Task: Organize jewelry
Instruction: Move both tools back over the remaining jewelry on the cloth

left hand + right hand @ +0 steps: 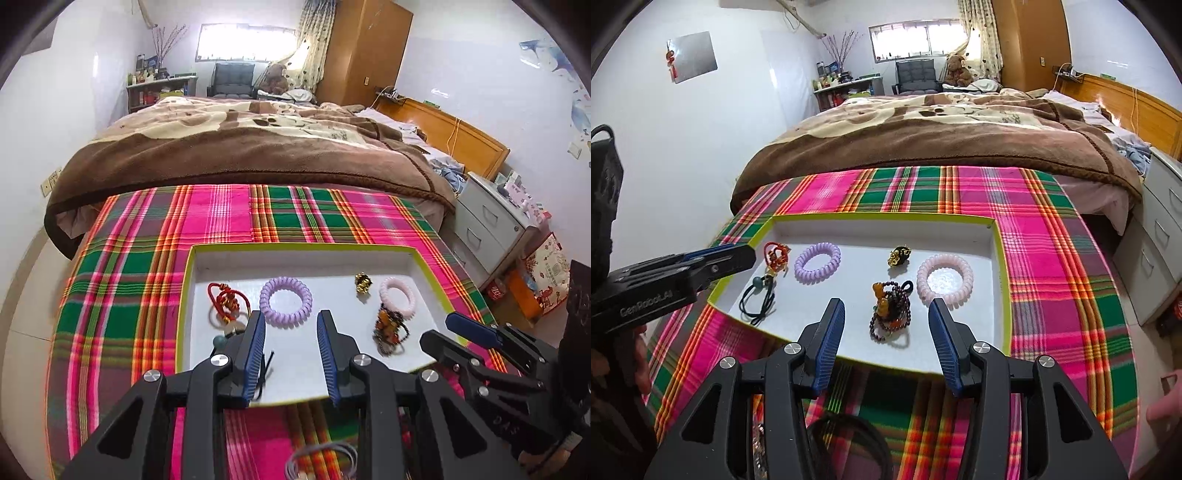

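A white tray with a lime rim (190, 295) (1001, 280) lies on a plaid cloth. In it are a red cord charm (223, 301) (775, 256), a purple coil tie (285, 301) (817, 263), a gold-black charm (363, 283) (899, 255), a pink coil tie (398, 296) (945, 278), a dark bead bracelet (389, 330) (890, 312) and a black elastic with a green bead (759, 295). My left gripper (291, 321) is open and empty over the tray's near edge, below the purple tie. My right gripper (886, 308) is open and empty, its fingers either side of the bead bracelet.
The plaid cloth (129, 258) covers a table set against a bed with a brown blanket (240, 147). A grey drawer unit (491, 225) stands to the right. More jewelry lies on the cloth near me: a thin ring bundle (321, 458) and a black band (849, 443).
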